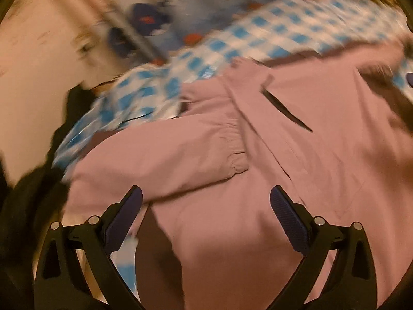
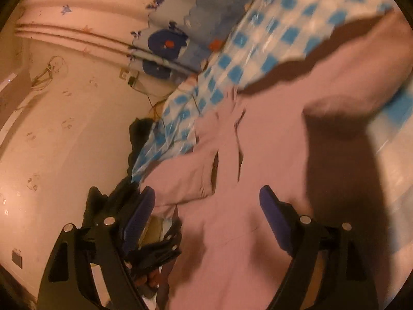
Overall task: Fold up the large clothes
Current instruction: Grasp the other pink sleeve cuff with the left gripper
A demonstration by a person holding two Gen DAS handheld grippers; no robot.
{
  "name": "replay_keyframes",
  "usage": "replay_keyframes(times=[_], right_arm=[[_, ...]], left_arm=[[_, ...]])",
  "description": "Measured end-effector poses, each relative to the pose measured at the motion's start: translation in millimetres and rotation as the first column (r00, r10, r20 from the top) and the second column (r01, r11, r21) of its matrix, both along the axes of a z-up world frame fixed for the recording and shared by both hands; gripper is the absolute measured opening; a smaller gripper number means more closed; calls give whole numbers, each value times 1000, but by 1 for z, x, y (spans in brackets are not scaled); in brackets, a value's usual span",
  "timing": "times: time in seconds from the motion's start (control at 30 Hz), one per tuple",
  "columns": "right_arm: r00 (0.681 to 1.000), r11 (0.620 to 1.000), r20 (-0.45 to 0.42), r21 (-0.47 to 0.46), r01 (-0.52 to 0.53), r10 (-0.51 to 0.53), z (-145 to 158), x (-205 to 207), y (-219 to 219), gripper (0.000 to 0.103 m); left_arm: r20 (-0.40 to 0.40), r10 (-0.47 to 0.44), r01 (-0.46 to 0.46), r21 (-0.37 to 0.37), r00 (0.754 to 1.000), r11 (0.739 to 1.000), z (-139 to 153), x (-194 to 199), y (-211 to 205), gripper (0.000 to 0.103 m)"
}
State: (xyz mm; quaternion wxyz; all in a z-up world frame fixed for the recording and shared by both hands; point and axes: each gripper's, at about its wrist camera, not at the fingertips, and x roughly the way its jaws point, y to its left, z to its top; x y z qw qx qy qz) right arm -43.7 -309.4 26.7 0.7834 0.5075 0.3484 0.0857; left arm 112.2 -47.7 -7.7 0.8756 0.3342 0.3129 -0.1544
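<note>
One pink jacket [image 1: 258,155] was spread on one blue-checked sheet [image 1: 284,28]; both grippers, left gripper [image 1: 206,199] and right gripper [image 2: 207,199], were held wide, empty.

No text, label or number can be read anywhere.

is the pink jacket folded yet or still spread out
Partly folded. The pink jacket lies on the blue checked cover, with one sleeve already across its front. The body itself is not folded over.
</note>
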Motion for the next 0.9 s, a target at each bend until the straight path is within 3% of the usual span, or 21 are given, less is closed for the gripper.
replay_keyframes(times=[0.13, 0.23, 0.3, 0.37, 0.47, 0.5, 0.53, 0.57, 0.6, 0.7, 0.8, 0.83, 0.9], right_arm=[[998, 998, -67, -58, -1, -3, -34, -3, 3, 80], [990, 996, -127, 63, 68, -60, -59, -11, -11, 80], [990, 996, -120, 52, 74, -68, -58, -10, -10, 80], [992, 997, -114, 38, 60, -55, -57, -6, -6, 80], [992, 997, -118, 41, 58, -52, -56, -6, -4, 80], [991, 997, -120, 46, 61, -55, -57, -6, -4, 80], [991, 997, -121, 51, 66, -59, -58, -5, -6, 80], [991, 996, -121, 52, 67, -60, -56, -7, -5, 80], [991, 996, -119, 52, 67, -60, -55, -9, -5, 81], [992, 996, -114, 54, 66, -60, -55, -11, -5, 82], [992, 996, -113, 59, 70, -63, -56, -12, -8, 82], [991, 996, -113, 59, 72, -65, -56, -12, -9, 82], [991, 996, -114, 57, 71, -64, -57, -11, -9, 82]], left_arm=[[-66, -65, 69, 66, 996, 995, -18, 36, -7, 95], [-110, -94, 106, 109, 989, 988, -39, 59, -12, 95], [-136, -112, 133, 159, 984, 978, -57, 70, -19, 95], [-150, -106, 144, 269, 983, 952, -84, 79, -29, 95], [-199, -86, 139, 271, 976, 953, -94, 90, -25, 94], [-213, -75, 127, 243, 974, 962, -91, 93, -23, 74], [-206, -53, 102, 238, 977, 966, -90, 93, -22, 44], [-179, -27, 75, 266, 983, 961, -88, 95, -22, 28], [-167, -20, 65, 272, 986, 960, -83, 97, -22, 24], [-117, 31, -6, 204, 993, 979, -48, 103, -12, 18], [-30, 120, -119, 12, 992, 993, 23, 111, 18, 18], [2, 160, -159, -78, 987, 984, 58, 112, 36, 18], [56, 256, -235, -249, 965, 940, 121, 113, 77, 17]])
